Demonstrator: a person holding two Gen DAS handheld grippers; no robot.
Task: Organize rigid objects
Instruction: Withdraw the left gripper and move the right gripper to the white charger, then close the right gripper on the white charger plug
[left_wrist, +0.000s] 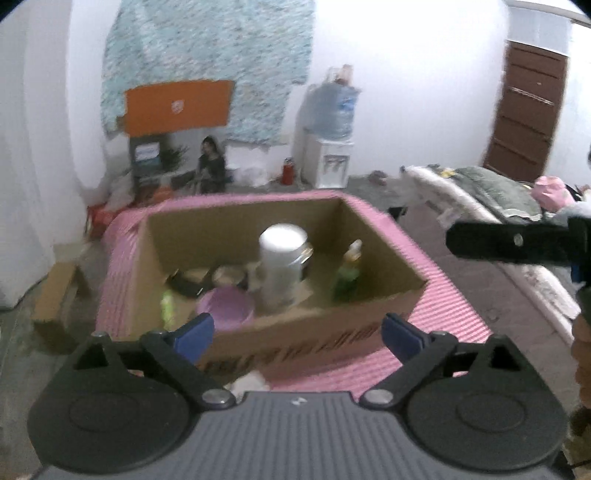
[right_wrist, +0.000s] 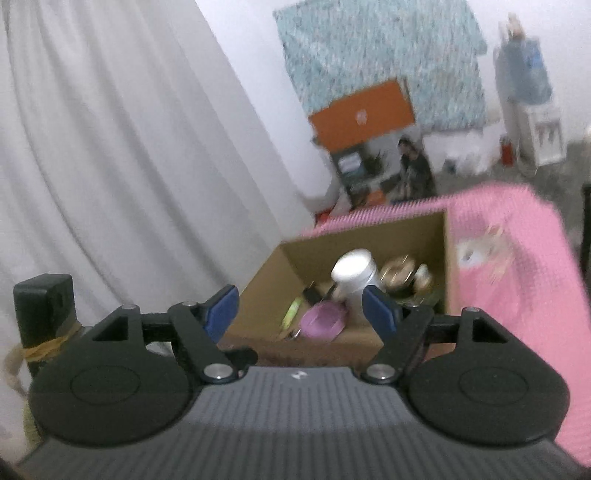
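Note:
A cardboard box (left_wrist: 376, 236) stands on a table with a pink striped cloth (left_wrist: 443, 314). Inside are a white lidded jar (left_wrist: 280, 266), a green bottle (left_wrist: 347, 277), a purple bowl (left_wrist: 225, 308), a yellow-green item (left_wrist: 168, 306) and a dark object (left_wrist: 186, 286). My left gripper (left_wrist: 297, 332) is open and empty, in front of the box's near wall. My right gripper (right_wrist: 301, 312) is open and empty, above the box's near edge (right_wrist: 332, 339); the white jar (right_wrist: 354, 275) and purple bowl (right_wrist: 321, 321) show between its fingers. The other gripper shows at the right (left_wrist: 517, 242).
A white curtain (right_wrist: 110, 147) hangs at the left. A water dispenser (left_wrist: 330, 162), an orange panel (left_wrist: 177, 107) and a poster stand by the far wall. A brown door (left_wrist: 524, 110) and bedding (left_wrist: 491, 195) are at the right. A cardboard piece (left_wrist: 55, 295) lies on the floor.

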